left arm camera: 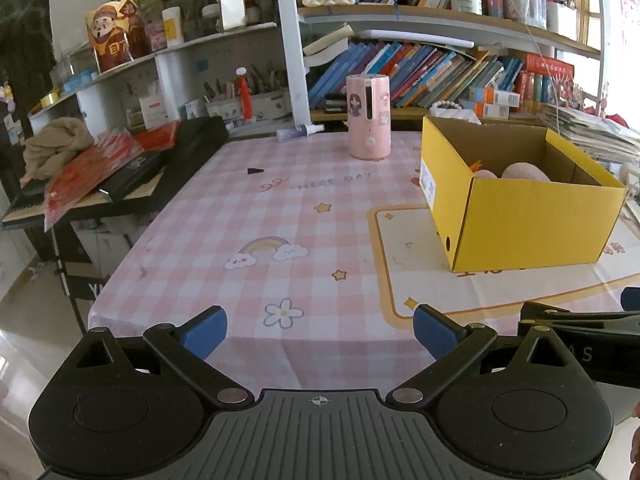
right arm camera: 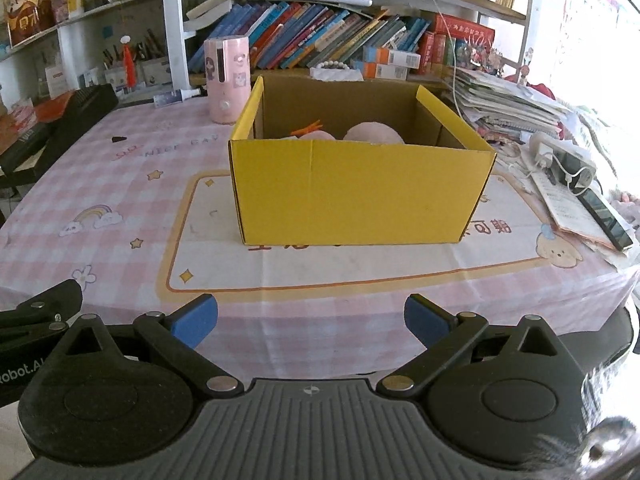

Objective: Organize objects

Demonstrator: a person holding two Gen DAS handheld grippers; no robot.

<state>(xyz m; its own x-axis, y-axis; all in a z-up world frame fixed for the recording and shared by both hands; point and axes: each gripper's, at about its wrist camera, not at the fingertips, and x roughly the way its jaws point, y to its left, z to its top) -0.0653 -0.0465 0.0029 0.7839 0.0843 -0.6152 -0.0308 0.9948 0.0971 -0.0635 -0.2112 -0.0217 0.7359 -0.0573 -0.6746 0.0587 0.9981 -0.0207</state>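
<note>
A yellow cardboard box (right arm camera: 360, 192) stands open on the pink checked tablecloth (right arm camera: 120, 184), straight ahead in the right wrist view and to the right, as the box (left arm camera: 516, 224), in the left wrist view. Pink rounded soft items (right arm camera: 372, 133) and something orange (right arm camera: 307, 127) lie inside it. My right gripper (right arm camera: 311, 322) is open and holds nothing, at the table's near edge in front of the box. My left gripper (left arm camera: 320, 330) is open too, over the near edge left of the box. A pink cylindrical device (left arm camera: 368, 116) stands upright at the back.
A small black piece (left arm camera: 255, 171) lies on the cloth (left arm camera: 256, 216). A spray bottle (left arm camera: 300, 132) lies near the back edge. Papers, a power strip (right arm camera: 560, 156) and a phone (right arm camera: 606, 220) crowd the right side. Bookshelves (right arm camera: 320, 44) rise behind; a black keyboard stand (left arm camera: 120, 184) sits left.
</note>
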